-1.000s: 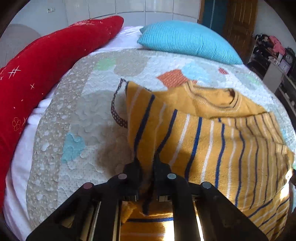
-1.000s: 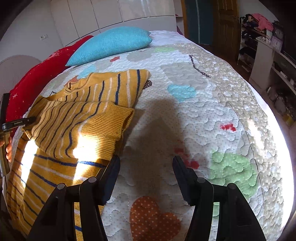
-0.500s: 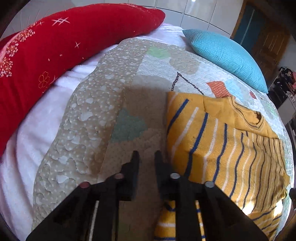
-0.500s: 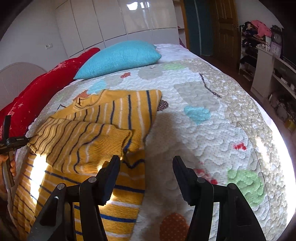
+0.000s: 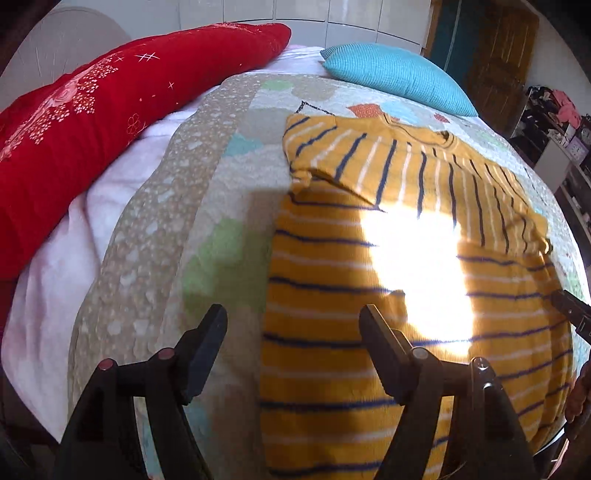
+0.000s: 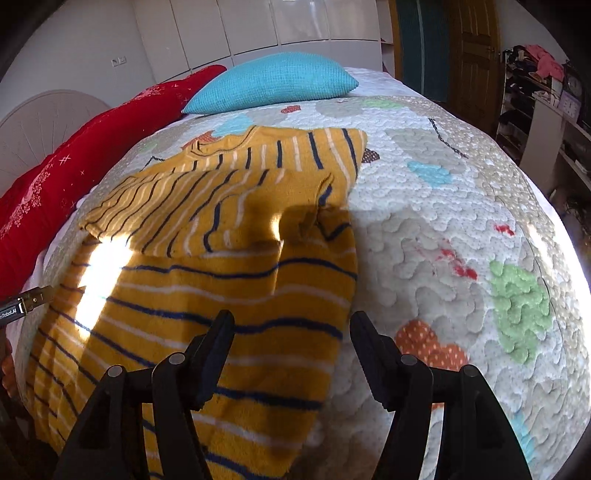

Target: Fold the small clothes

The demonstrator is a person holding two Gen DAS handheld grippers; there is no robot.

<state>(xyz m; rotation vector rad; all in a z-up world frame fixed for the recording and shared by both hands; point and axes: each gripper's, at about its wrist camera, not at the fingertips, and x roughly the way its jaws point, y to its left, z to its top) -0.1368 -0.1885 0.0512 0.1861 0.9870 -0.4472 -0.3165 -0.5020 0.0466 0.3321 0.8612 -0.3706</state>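
Observation:
A small mustard-yellow sweater [image 5: 388, 295] with navy and white stripes lies flat on the quilted bedspread [image 5: 221, 206], both sleeves folded across its chest. It also shows in the right wrist view [image 6: 221, 288]. My left gripper [image 5: 291, 325] is open and empty, hovering over the sweater's lower left edge. My right gripper [image 6: 291, 332] is open and empty over the sweater's lower right edge. Each gripper's tip shows at the rim of the other view.
A long red cushion [image 5: 92, 122] runs along the bed's left side. A turquoise pillow [image 6: 273, 81] lies at the head. Shelves with clutter [image 6: 543, 92] stand right of the bed. White cupboards [image 6: 258, 29] line the back wall.
My left gripper let go of the sleeve, opened wide and drew back toward the hem. My right gripper moved left over the sweater's lower edge. The sleeve now lies folded across the chest.

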